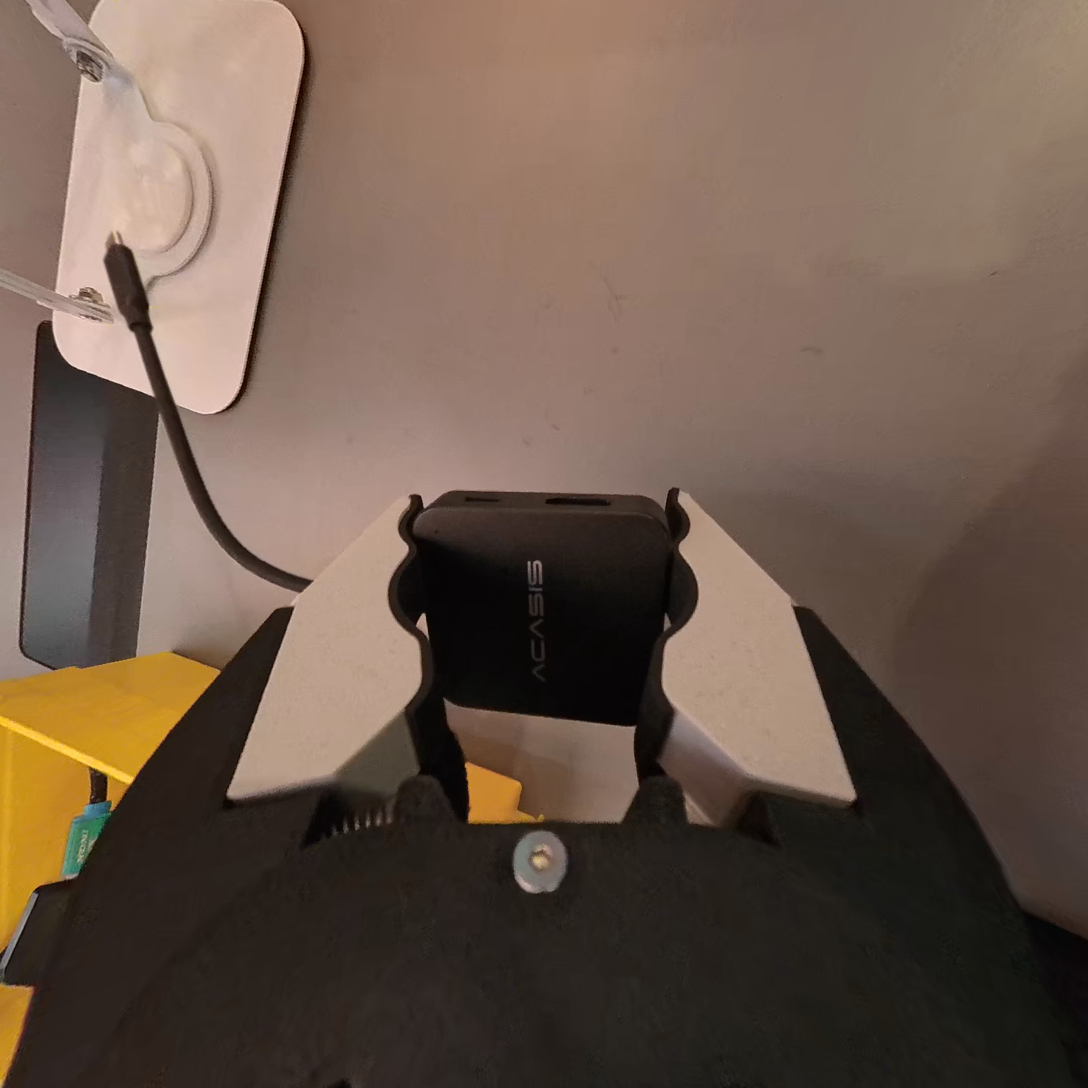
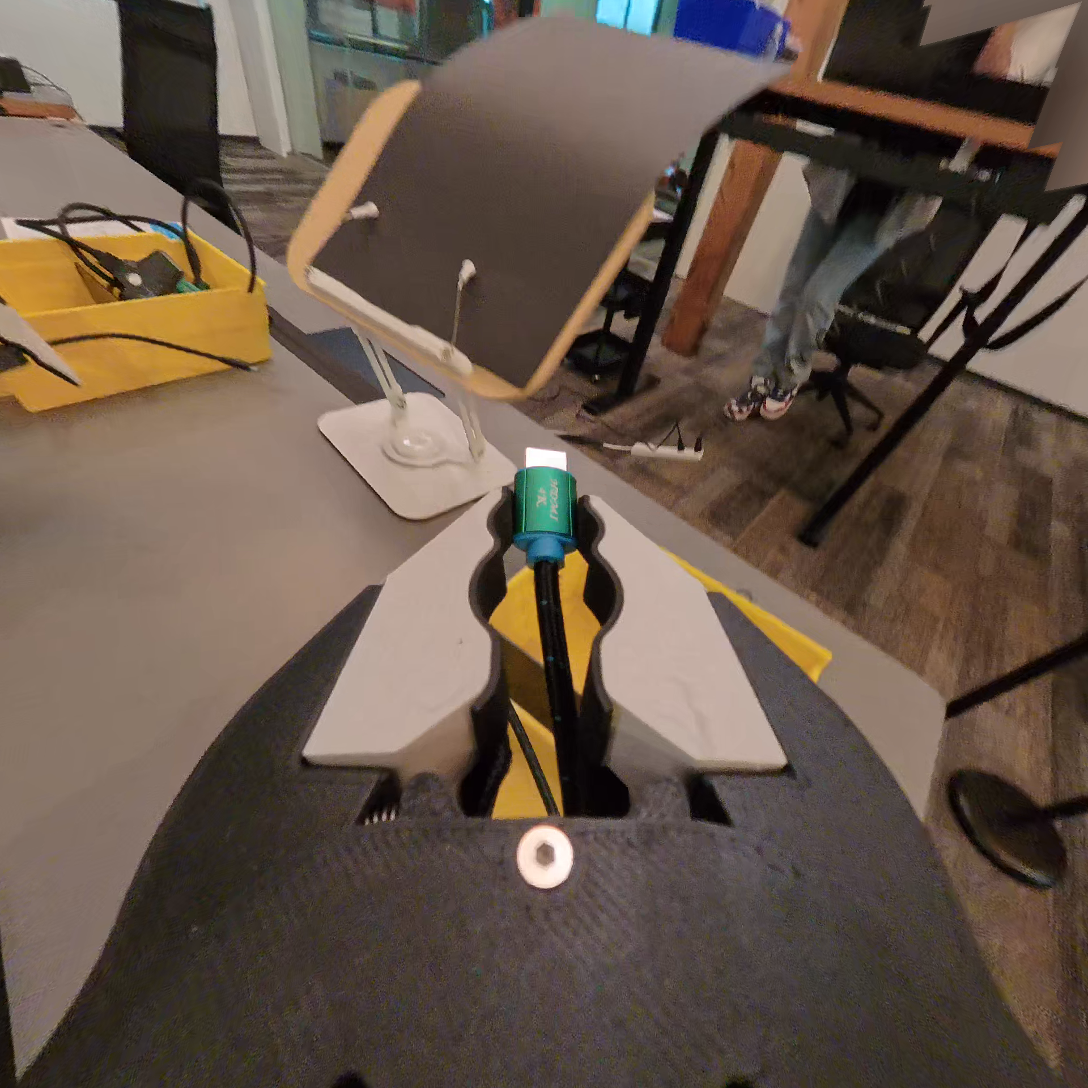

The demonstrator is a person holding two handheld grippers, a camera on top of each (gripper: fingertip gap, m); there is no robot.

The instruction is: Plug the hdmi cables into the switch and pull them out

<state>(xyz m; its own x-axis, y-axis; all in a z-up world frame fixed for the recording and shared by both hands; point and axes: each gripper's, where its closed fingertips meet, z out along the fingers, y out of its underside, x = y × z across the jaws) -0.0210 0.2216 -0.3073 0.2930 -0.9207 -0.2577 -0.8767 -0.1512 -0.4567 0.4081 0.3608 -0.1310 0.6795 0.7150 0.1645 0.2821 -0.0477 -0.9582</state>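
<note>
The setting is an office or shared workroom. Ahead and to the right of the right tongs (image 2: 541, 518) stand wooden desks with black metal frames (image 2: 730, 247), a seated person's legs (image 2: 818, 306) and an office chair base on wood-look flooring. A power strip (image 2: 665, 451) lies on the floor beyond the tongs. To their left, the grey surface (image 2: 176, 530) carries a yellow bin of cables (image 2: 135, 318); ahead stands a tablet stand (image 2: 412, 465).

Black tool (image 1: 538, 533) bodies, grey fingers (image 2: 424, 653), silver screws (image 2: 544, 855).
</note>
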